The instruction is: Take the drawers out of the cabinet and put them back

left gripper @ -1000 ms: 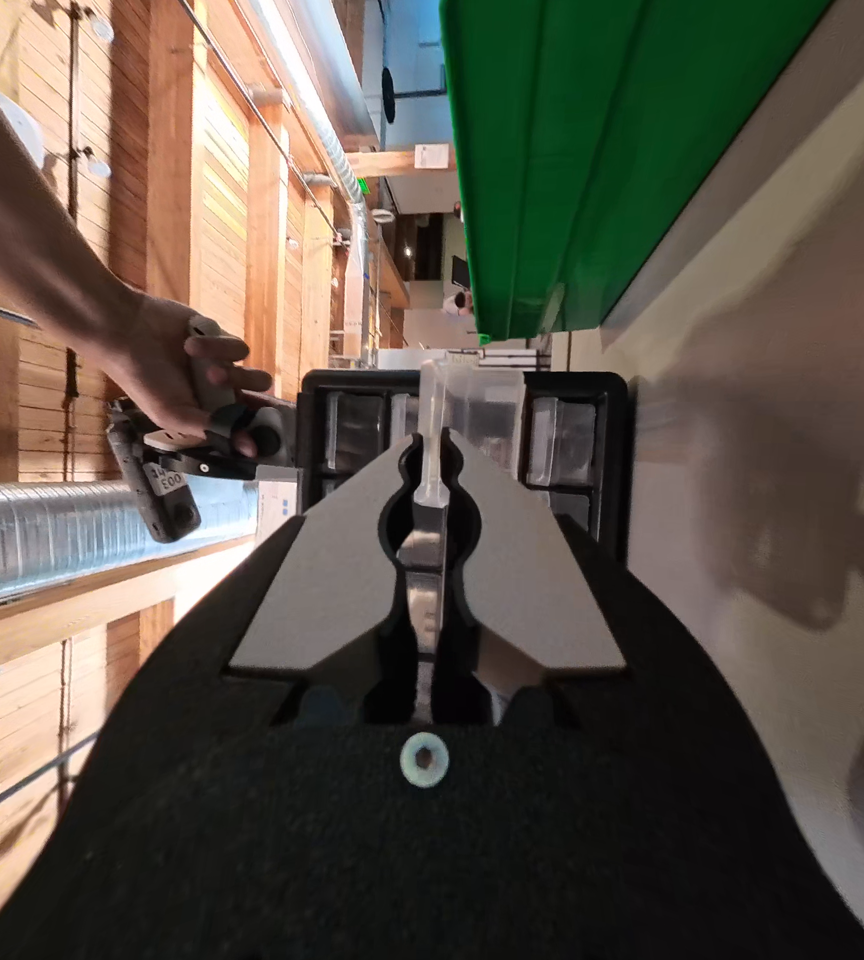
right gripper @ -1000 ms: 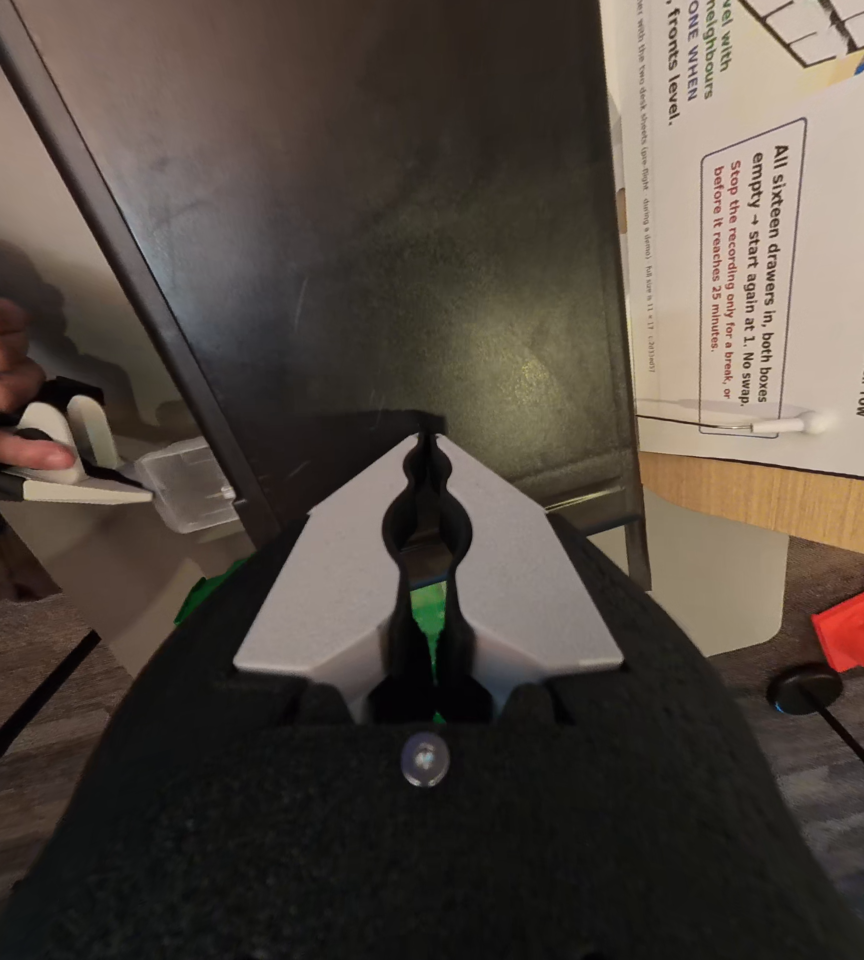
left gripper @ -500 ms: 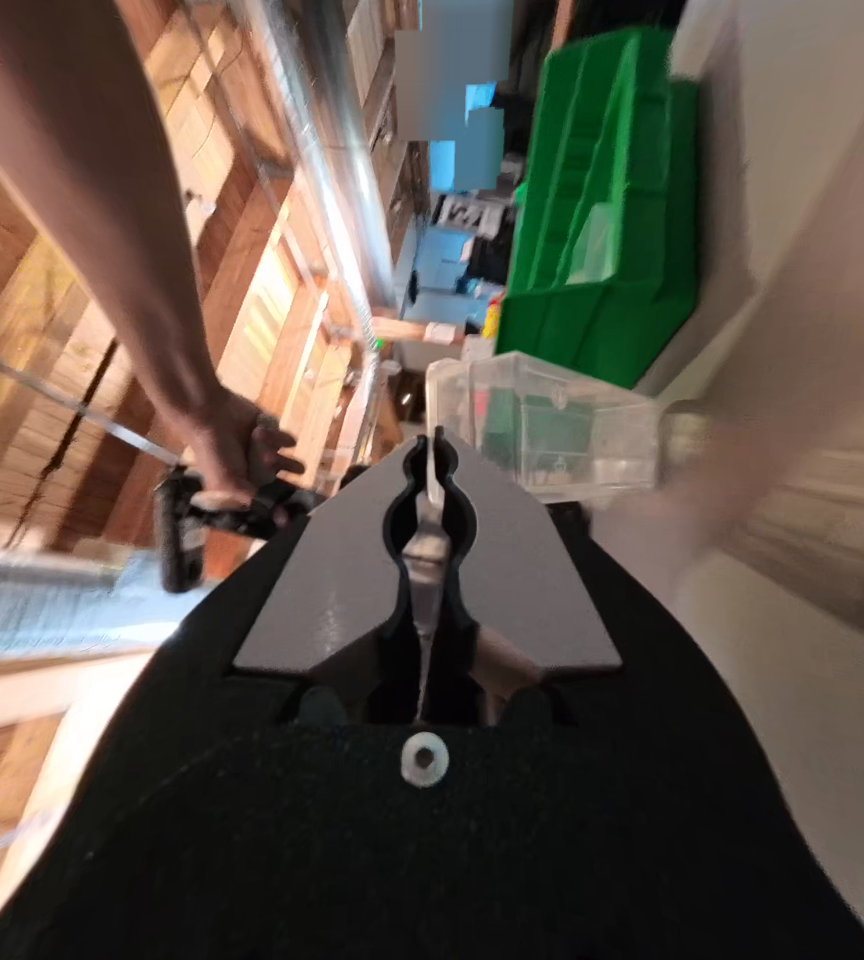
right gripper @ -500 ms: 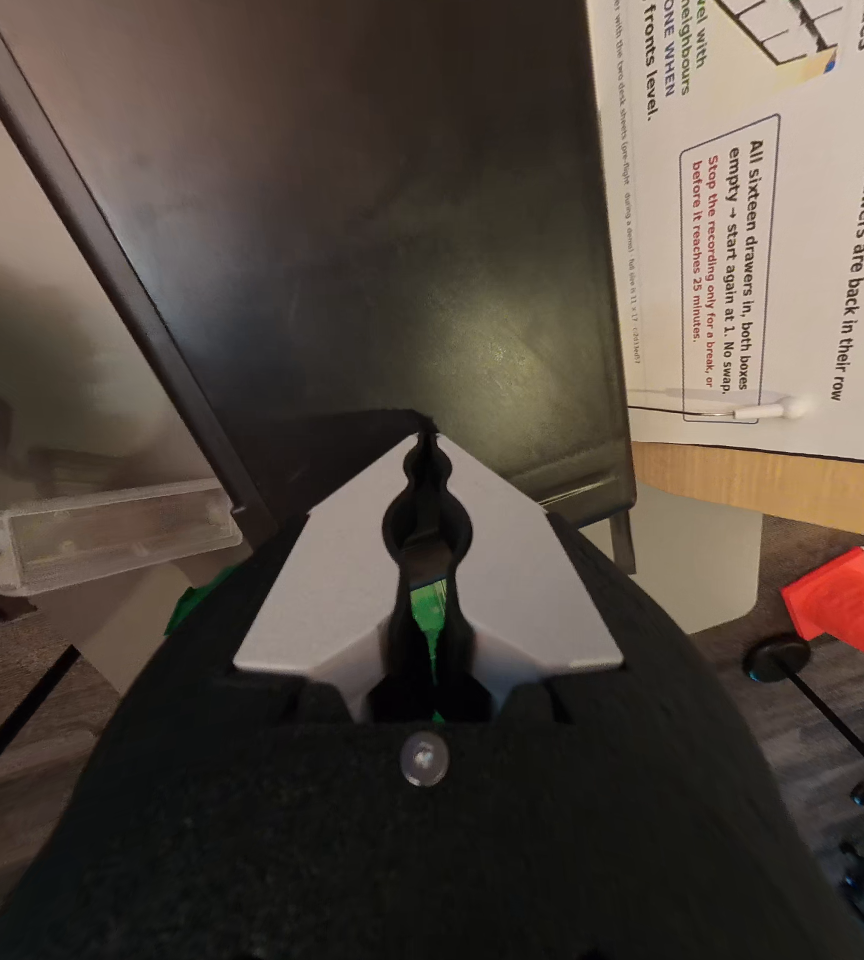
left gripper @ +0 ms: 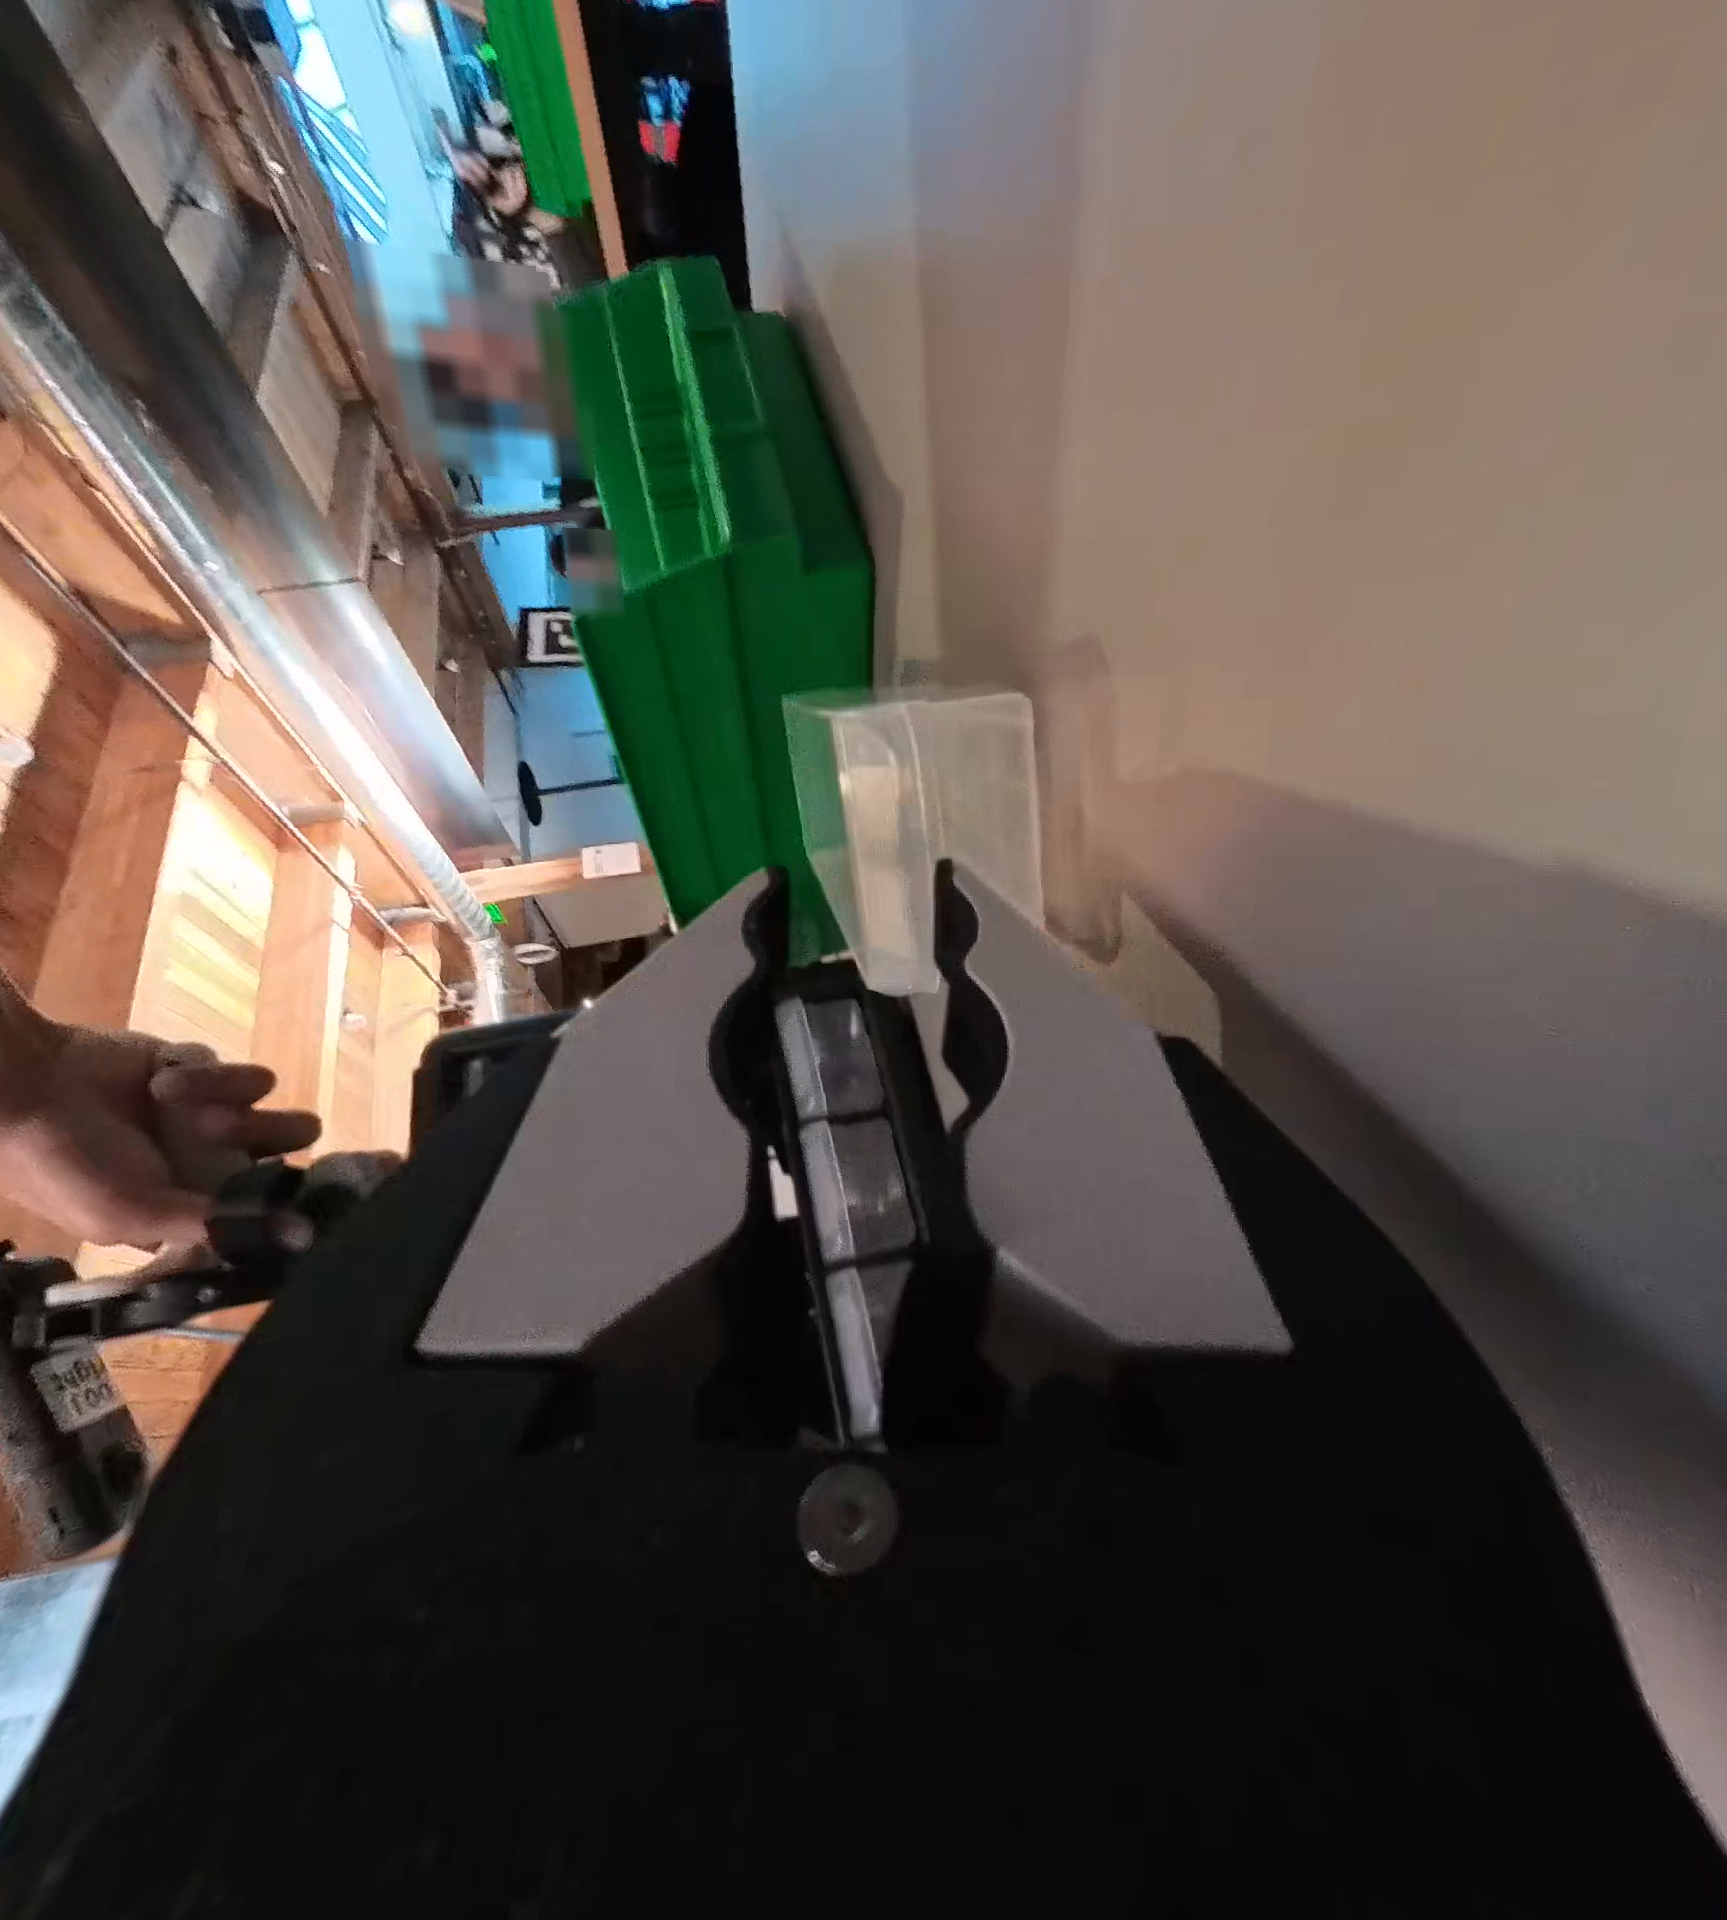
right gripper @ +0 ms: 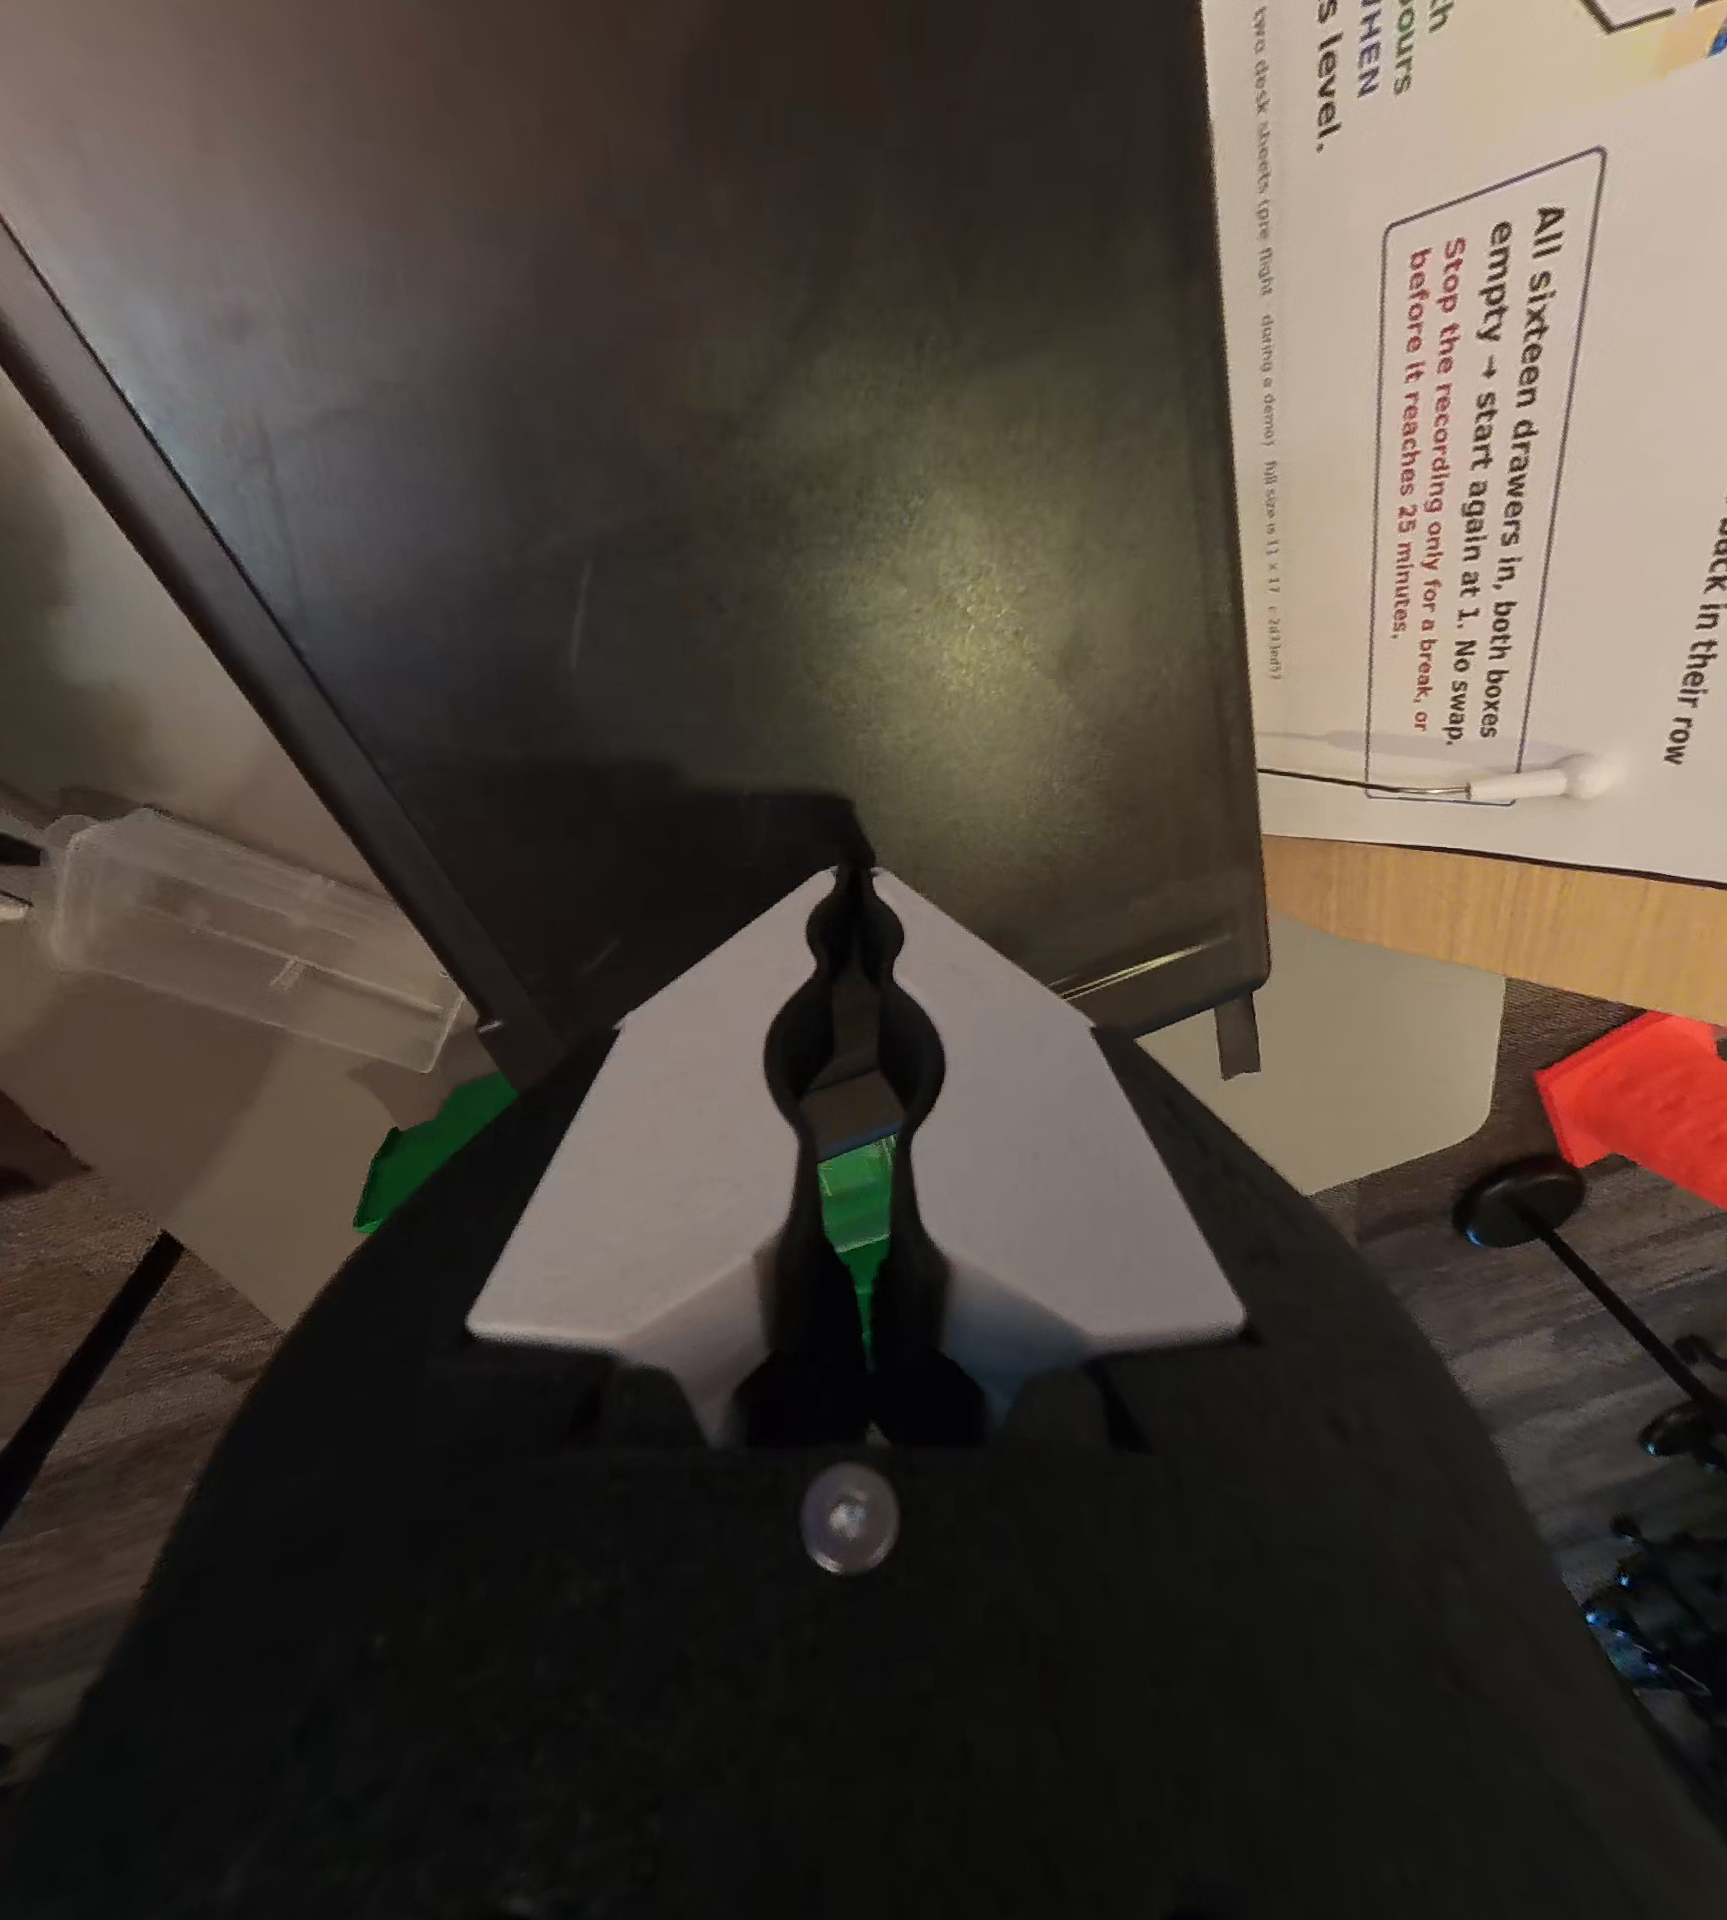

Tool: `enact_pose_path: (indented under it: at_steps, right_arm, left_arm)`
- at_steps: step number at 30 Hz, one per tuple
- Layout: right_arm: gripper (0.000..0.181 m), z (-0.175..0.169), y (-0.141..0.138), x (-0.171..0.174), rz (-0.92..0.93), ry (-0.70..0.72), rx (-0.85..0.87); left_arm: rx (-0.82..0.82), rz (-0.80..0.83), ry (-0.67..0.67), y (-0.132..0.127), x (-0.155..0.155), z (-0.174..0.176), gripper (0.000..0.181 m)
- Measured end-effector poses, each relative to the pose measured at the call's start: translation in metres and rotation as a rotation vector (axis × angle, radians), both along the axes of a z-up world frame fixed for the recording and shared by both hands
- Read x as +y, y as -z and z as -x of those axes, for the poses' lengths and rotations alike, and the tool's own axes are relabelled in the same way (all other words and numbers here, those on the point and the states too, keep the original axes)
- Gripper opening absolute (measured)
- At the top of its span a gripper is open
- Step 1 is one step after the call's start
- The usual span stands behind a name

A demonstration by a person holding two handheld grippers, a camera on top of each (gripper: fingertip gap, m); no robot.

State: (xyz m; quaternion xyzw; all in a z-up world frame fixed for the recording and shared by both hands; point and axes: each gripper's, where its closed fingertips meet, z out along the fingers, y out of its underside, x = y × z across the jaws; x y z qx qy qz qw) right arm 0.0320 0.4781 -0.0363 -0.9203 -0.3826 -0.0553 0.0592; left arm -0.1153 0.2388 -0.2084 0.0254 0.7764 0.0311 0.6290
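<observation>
Left gripper (left gripper: 859, 883), jaws apart, beside clear drawer (left gripper: 926, 821); right gripper (right gripper: 854, 873), jaws closed, against black cabinet (right gripper: 734, 416).

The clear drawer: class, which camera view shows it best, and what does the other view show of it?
The right wrist view: the clear drawer shows side-on, full length, beside the cabinet. The left wrist view shows it end-on and blurred, just beyond the open left gripper.
</observation>
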Motion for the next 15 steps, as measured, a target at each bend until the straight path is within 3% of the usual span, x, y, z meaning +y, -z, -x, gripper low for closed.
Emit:
enact_pose_path:
  at_steps: [5,8,11,15]
  right_arm:
    - [0.0,0.0,0.0,0.0,-0.005,-0.008,0.035]
    - [0.0,0.001,0.0,0.001,-0.037,0.004,0.105]
    - [0.0,0.003,0.0,0.004,-0.075,0.036,0.221]
    - [0.0,0.003,0.0,0.004,-0.121,0.02,0.235]
  left_arm:
    - [0.034,0.045,-0.132,-0.007,0.038,0.022,0.033]
    - [0.02,0.201,-0.306,-0.022,0.075,0.039,0.038]
    - [0.066,0.224,-0.314,-0.013,0.071,0.049,0.039]
    - [0.139,0.279,-0.328,0.004,0.061,0.051,0.038]
